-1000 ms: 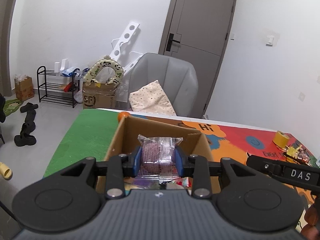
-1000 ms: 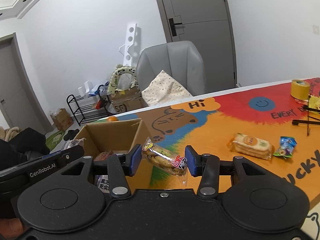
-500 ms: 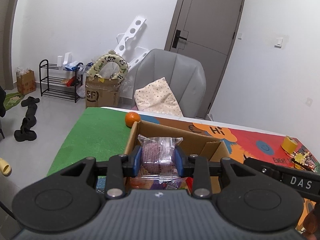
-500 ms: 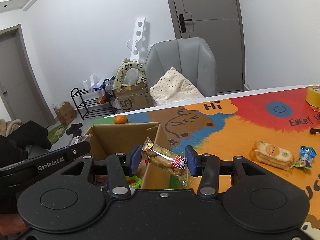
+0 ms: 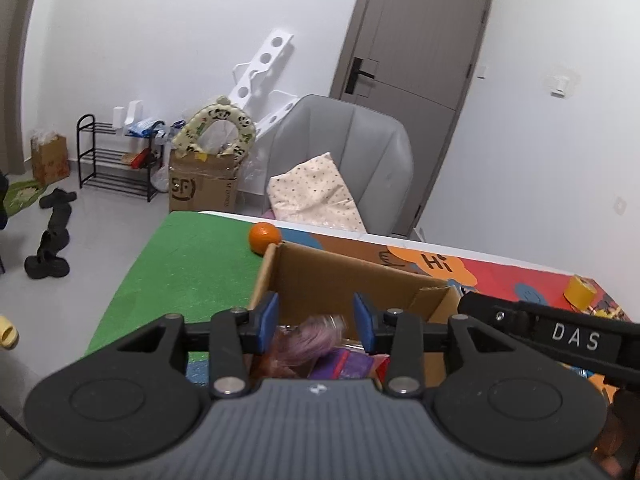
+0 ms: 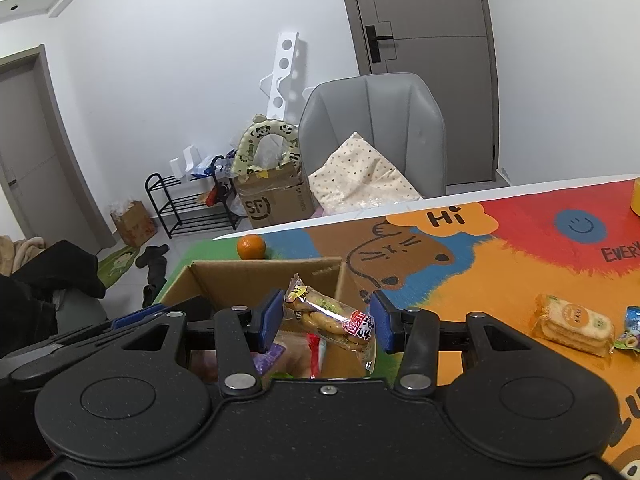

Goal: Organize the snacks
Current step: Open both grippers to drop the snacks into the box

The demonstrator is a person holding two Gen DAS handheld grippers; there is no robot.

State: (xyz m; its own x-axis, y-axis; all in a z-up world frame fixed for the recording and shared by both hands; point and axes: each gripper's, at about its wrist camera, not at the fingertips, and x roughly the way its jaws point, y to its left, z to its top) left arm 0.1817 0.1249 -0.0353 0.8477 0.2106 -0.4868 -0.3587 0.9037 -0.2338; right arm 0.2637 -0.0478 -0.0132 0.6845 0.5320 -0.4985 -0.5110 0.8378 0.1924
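Note:
An open cardboard box stands on the table with several snack packets inside. My left gripper hangs over it with its jaws opening. A pink clear-wrapped snack packet is blurred just below the blue pads, free of them, over the box's contents. In the right wrist view my right gripper is shut on a long biscuit packet with a red label. That packet lies slanted between the pads, above the right part of the box.
An orange sits behind the box on the green end of the table mat. A cracker packet and a small blue packet lie on the mat to the right. A yellow tape roll is far right. A grey chair stands behind the table.
The left pads have spread and the pink packet has slipped down out of them toward the box. Both grippers have moved further over the box. The right still grips the biscuit packet.

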